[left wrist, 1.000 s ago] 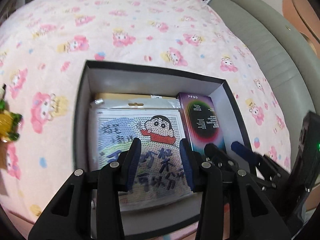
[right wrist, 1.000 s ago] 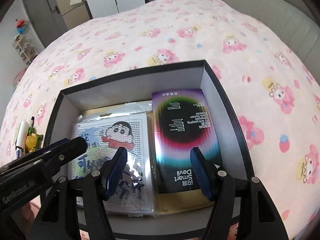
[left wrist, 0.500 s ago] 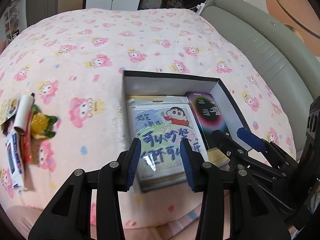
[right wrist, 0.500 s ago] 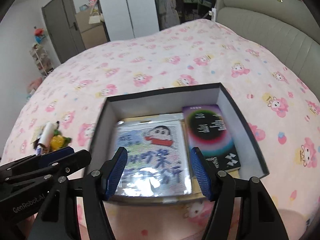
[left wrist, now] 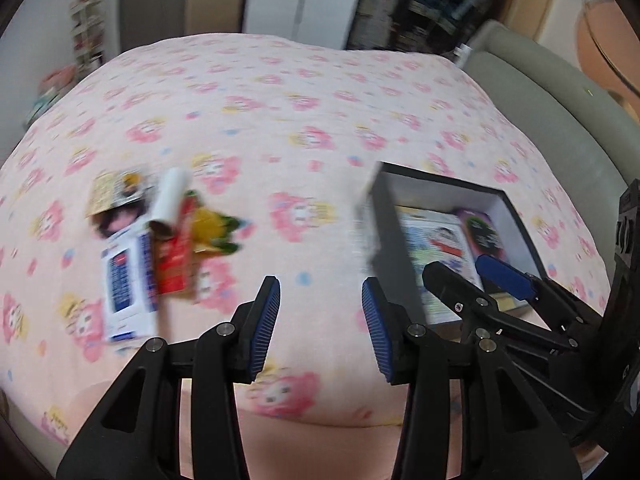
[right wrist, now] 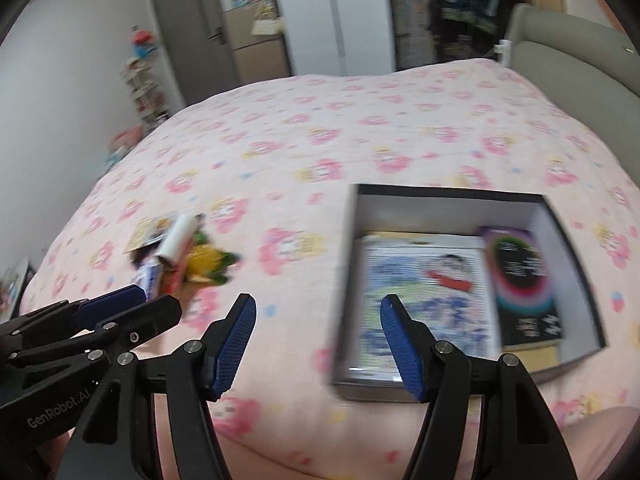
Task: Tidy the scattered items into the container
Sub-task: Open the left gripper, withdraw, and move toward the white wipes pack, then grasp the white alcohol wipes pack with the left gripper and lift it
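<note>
Over the bed, left wrist view: left gripper (left wrist: 320, 320) angled down at bare blanket (left wrist: 280, 120), jaws apart, holding nothing.
Scattered items (left wrist: 160, 248): far left of it, blurred.
Box (left wrist: 516, 216): right, right gripper (left wrist: 472, 268) in front.
Right wrist view: right gripper (right wrist: 318, 344) tilted down, jaws apart, empty, near the box's (right wrist: 444, 204) left wall.
Pile (right wrist: 184, 256): left.
</note>
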Demonstrator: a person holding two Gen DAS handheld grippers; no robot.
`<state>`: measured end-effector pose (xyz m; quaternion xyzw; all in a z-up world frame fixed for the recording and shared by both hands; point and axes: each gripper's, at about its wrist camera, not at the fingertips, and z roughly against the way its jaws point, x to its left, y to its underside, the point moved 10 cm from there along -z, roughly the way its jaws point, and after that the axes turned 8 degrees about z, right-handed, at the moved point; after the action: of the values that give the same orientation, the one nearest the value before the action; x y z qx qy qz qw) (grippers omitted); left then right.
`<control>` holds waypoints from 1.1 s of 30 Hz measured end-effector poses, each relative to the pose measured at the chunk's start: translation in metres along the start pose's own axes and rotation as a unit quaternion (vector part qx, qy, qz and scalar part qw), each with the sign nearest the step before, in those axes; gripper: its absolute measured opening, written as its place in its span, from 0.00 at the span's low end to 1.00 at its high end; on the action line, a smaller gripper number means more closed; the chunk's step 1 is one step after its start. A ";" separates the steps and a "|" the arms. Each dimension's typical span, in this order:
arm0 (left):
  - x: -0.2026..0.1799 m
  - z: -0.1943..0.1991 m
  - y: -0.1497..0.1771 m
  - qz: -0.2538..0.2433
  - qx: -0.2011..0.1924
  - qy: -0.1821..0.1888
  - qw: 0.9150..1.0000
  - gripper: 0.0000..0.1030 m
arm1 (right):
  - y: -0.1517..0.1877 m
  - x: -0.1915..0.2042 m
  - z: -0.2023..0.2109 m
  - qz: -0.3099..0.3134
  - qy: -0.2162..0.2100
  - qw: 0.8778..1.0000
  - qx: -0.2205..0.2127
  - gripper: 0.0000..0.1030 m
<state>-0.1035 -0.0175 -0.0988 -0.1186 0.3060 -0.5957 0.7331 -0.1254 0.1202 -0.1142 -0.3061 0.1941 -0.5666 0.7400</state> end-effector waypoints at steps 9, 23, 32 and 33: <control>0.133 -0.006 -0.007 0.171 0.017 -0.021 0.985 0.42 | -0.009 0.116 -0.064 0.061 -0.074 0.994 0.052 0.61; 0.256 -0.053 -0.001 0.297 0.054 -0.021 0.953 0.42 | 0.020 0.197 -0.153 0.123 -0.137 0.971 0.151 0.61; 0.275 -0.100 0.012 0.313 0.119 -0.010 0.942 0.43 | 0.038 0.217 -0.185 0.140 -0.177 0.955 0.190 0.61; 0.275 -0.105 0.015 0.315 0.130 -0.006 0.940 0.43 | 0.042 0.221 -0.187 0.142 -0.186 0.952 0.198 0.61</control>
<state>-0.1252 -0.2540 -0.2739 0.0766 0.2434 -0.3681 0.8941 -0.1510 -0.1282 -0.2676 -0.2225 -0.0213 -0.4160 0.8815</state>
